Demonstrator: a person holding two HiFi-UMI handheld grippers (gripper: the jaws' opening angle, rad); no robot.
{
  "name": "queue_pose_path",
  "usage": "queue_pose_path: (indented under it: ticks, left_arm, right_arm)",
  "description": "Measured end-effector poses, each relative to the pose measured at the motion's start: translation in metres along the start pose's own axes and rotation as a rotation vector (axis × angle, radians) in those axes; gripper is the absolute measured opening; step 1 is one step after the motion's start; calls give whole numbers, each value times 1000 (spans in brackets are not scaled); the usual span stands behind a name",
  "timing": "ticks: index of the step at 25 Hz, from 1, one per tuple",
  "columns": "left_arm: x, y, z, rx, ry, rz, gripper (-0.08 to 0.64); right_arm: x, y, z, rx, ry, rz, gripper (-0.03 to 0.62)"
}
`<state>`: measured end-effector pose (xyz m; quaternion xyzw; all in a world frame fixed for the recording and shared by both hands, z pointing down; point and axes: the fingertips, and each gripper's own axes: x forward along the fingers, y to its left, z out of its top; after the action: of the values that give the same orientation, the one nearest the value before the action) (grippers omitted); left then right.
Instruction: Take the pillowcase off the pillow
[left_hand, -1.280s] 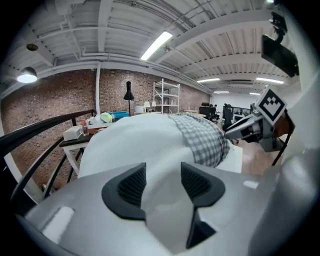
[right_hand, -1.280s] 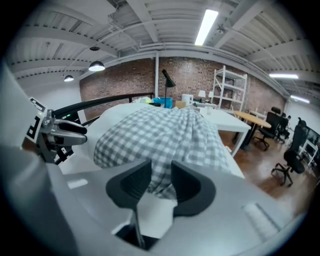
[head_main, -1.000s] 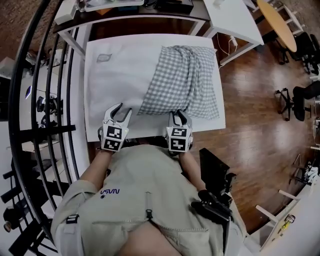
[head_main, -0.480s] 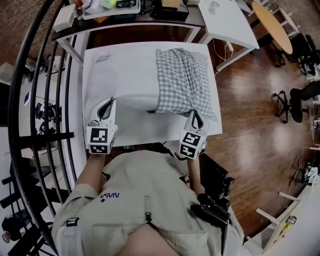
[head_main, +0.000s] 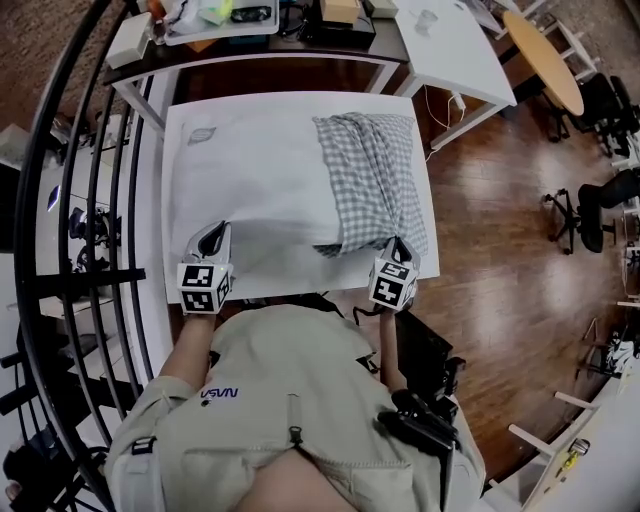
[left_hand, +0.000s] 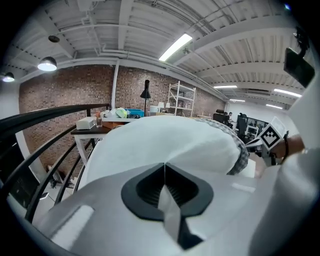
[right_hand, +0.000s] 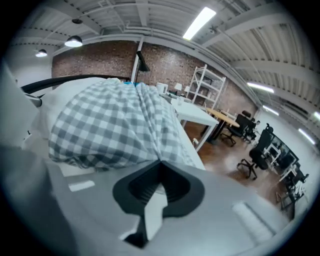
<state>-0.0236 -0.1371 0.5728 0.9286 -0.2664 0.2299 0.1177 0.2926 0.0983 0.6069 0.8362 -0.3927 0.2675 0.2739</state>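
The only legible writing is on the person's beige shirt (head_main: 300, 350): blue letters (head_main: 218, 394) on the chest, upside down to the head view, that look like NASA. A small grey label (head_main: 201, 137) sits on the far left corner of the pillow (head_main: 255, 185), its print too small to read. Each gripper's cube carries black-and-white square markers and no words.

The white pillow lies on the white tabletop (head_main: 290, 284). Its left part is bare, and its right part is inside the grey-and-white checked pillowcase (head_main: 375, 180). The pillowcase is bunched into folds over the pillow's right end, and its open edge runs across the pillow from front to back.

The left gripper (head_main: 216, 232) is at the pillow's near left corner. In the left gripper view its jaws are pressed together at the tips (left_hand: 164, 164) and the white pillow (left_hand: 170, 137) rises straight from them, so the gripper looks pinched on the pillow's corner. The checked edge of the pillowcase (left_hand: 241, 156) shows to the pillow's right in that view.

The right gripper (head_main: 398, 243) is at the pillow's near right corner, at the near right end of the pillowcase. In the right gripper view its jaws are also together (right_hand: 160, 162), meeting right at the hem of the checked pillowcase (right_hand: 110, 125), and they appear clamped on that fabric.
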Motion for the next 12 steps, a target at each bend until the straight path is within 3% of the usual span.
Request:
queue_pose_path:
  ticks: [4,6,12]
  left_arm:
    - [5,-18,-10,39,40,-34,18]
    - [-4,-32,-2,78,39,-44,59]
    - [-24,-61,84,109,-138,-73,160]
  right_arm:
    - [-3,-1,-8,19,35,11,23]
    - [-15,-10,0,28,9,-13,28]
    - [-43,-6,80,32,-160,97,81]
